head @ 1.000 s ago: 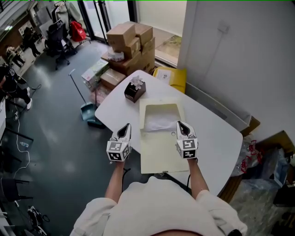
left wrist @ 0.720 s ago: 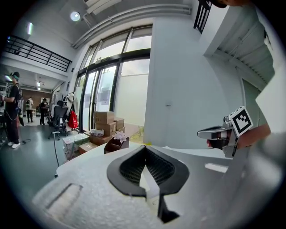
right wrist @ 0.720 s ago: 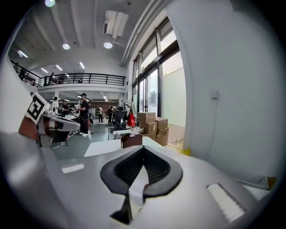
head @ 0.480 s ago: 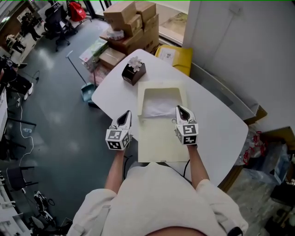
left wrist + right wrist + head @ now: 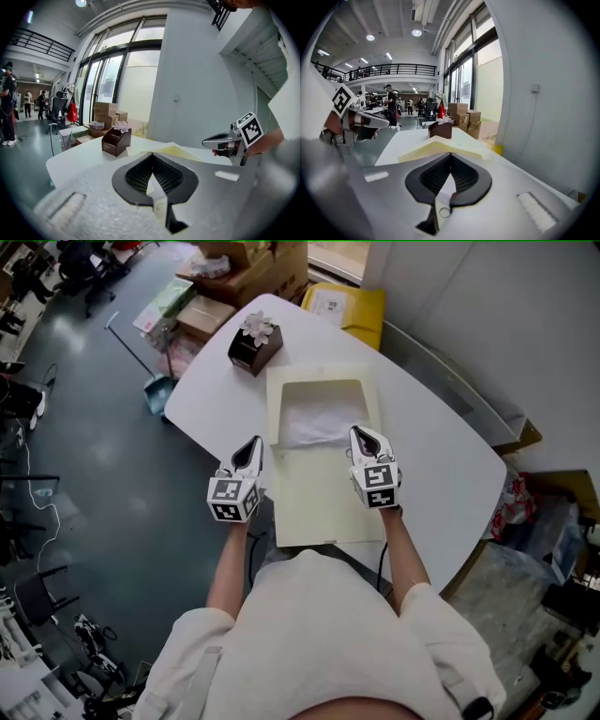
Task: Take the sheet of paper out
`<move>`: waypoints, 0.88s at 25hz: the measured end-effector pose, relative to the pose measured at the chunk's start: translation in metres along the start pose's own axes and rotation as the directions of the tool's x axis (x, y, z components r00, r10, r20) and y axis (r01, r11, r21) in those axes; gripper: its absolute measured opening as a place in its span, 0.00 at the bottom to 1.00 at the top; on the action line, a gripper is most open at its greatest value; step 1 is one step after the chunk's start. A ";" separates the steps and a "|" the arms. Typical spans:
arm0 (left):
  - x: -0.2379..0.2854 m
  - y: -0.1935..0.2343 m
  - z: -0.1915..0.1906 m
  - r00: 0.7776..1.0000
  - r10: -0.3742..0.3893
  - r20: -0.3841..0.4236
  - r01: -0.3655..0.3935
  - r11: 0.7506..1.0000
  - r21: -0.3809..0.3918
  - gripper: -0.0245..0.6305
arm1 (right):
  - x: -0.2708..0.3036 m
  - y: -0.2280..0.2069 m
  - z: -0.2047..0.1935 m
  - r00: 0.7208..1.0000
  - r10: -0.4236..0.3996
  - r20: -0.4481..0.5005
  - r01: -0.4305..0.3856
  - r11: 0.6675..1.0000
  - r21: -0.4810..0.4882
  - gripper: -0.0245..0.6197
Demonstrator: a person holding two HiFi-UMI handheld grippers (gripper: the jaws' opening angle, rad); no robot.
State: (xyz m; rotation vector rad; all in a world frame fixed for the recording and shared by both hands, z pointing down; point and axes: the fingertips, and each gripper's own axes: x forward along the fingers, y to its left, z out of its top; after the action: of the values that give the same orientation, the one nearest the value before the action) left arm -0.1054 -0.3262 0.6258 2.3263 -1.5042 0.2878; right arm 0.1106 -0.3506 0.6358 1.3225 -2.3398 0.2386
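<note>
Both grippers shut and empty, with the sheet of paper in its envelope ahead of them.

The left gripper (image 5: 251, 442) has its jaws closed tip to tip with nothing between them, and so does the right gripper (image 5: 360, 432). The white, slightly rumpled sheet of paper (image 5: 322, 421) lies in the open mouth of a pale yellow envelope (image 5: 323, 507) on the white table (image 5: 441, 460), just ahead of both pairs of jaws and between them: to the right of the left jaws and to the left of the right jaws. The right jaws are over the envelope's right edge, and the left jaws are just outside its left edge. A brown desk box (image 5: 251, 346) topped with a white flower stands well ahead of the left jaws.
</note>
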 end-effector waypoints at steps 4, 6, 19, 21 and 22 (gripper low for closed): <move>0.008 0.006 -0.016 0.999 -0.028 -0.018 0.027 0.999 -0.023 0.04 | 0.011 0.010 -0.020 0.998 0.005 -0.061 -0.007 0.999 -0.038 0.04; 0.010 0.008 -0.024 0.999 -0.043 -0.028 0.042 0.999 -0.034 0.04 | 0.015 0.017 -0.028 0.996 0.008 -0.089 -0.013 0.998 -0.053 0.04; 0.016 0.029 -0.069 0.994 -0.082 -0.078 0.075 0.993 -0.091 0.04 | 0.056 0.073 -0.121 0.921 0.027 -0.388 -0.247 0.812 -0.529 0.09; 0.014 0.033 -0.075 0.993 -0.082 -0.084 0.073 0.993 -0.096 0.04 | 0.062 0.080 -0.133 0.910 -0.009 -0.414 -0.296 0.683 -0.667 0.11; 0.014 0.034 -0.078 0.993 -0.081 -0.086 0.072 0.992 -0.099 0.04 | 0.064 0.081 -0.137 0.908 -0.028 -0.417 -0.309 0.629 -0.714 0.12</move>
State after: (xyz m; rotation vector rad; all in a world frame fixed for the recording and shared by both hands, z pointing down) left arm -0.1290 -0.3190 0.7087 2.2582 -1.3531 0.2895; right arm 0.0526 -0.3085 0.7920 0.5741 -1.8308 -0.4005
